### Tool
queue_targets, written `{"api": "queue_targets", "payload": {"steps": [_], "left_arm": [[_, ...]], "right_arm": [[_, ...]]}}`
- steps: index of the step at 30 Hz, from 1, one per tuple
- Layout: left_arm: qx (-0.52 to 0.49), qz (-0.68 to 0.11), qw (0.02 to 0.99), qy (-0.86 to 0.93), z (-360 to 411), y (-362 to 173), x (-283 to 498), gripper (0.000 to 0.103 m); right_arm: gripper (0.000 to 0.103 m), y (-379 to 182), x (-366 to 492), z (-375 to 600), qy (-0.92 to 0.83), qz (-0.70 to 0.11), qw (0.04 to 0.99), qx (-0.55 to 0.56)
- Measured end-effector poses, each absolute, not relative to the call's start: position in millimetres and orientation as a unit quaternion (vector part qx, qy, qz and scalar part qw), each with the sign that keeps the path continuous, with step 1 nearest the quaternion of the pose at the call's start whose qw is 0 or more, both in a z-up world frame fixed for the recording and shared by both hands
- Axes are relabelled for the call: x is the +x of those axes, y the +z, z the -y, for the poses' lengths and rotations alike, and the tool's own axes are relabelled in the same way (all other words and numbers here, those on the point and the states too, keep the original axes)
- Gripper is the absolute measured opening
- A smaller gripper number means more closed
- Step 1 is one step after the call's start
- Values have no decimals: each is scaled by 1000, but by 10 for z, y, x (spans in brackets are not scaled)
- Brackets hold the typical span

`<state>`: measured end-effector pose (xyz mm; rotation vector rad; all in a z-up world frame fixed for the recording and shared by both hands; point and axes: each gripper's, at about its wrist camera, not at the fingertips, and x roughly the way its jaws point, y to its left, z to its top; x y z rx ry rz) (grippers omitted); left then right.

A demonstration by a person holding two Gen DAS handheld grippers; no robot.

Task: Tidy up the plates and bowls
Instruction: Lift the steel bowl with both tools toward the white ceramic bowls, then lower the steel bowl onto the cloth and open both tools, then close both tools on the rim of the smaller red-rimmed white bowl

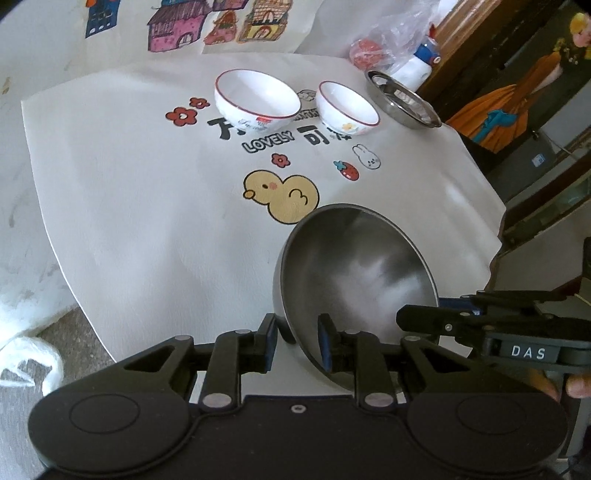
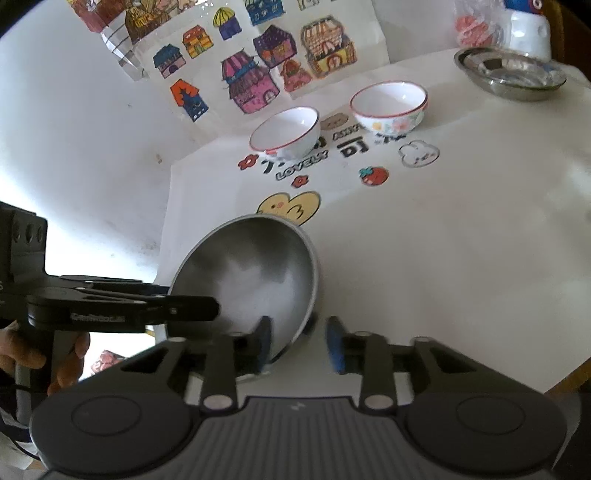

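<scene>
A steel bowl (image 1: 354, 273) stands tilted on the near part of the table, held at its rim from both sides. My left gripper (image 1: 297, 345) has its jaws straddling the bowl's near rim, one pad inside and one outside, not fully closed. My right gripper (image 2: 301, 343) also straddles the rim of the same bowl (image 2: 255, 273), with a clear gap between rim and right pad. Two white red-rimmed bowls (image 1: 256, 98) (image 1: 347, 109) sit upright at the back. A steel plate (image 1: 402, 99) lies to their right.
A white printed cloth (image 1: 147, 203) covers the table; its right edge drops off near the steel plate. A plastic bag with pink items (image 1: 373, 51) and a white container (image 2: 526, 33) stand behind the plate. A wall with house drawings (image 2: 251, 81) rises behind.
</scene>
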<state>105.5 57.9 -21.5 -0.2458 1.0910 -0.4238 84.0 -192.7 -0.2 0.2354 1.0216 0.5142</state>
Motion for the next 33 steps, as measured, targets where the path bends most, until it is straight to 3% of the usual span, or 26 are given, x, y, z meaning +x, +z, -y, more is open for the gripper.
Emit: {"api": "queue_targets", "payload": {"steps": [5,14,18,20,24,26,33], "left_arm": [[-118,-492,841,-192,-734,-205,1022,53],[-161,-418,883,-141,-1230,56,1179,78],[-172,-393,896,-114,-1373,83,1292,84],[-182,-385,899,-101,-1423,66,1364,93],[-193,-369,905,-86,-1407,34,1558,95],[-197,-360,908,-80,-1385,29,1655,101],[-212,-351,908,-83,-1223,-55,2128,101]], "right_arm": [[71,52,908,2090,229,-466,846,118],[100,215,1180,2237,238,-424,858,164],[103,201,1337,2267,235,-406,857,211],[103,166,1479,2243,229,-404,851,244],[103,68,1766,2145,226,-411,833,294],[103,7,1959,2059,230,-423,818,314],[103,-135,2480,1835,212,-440,812,321]]}}
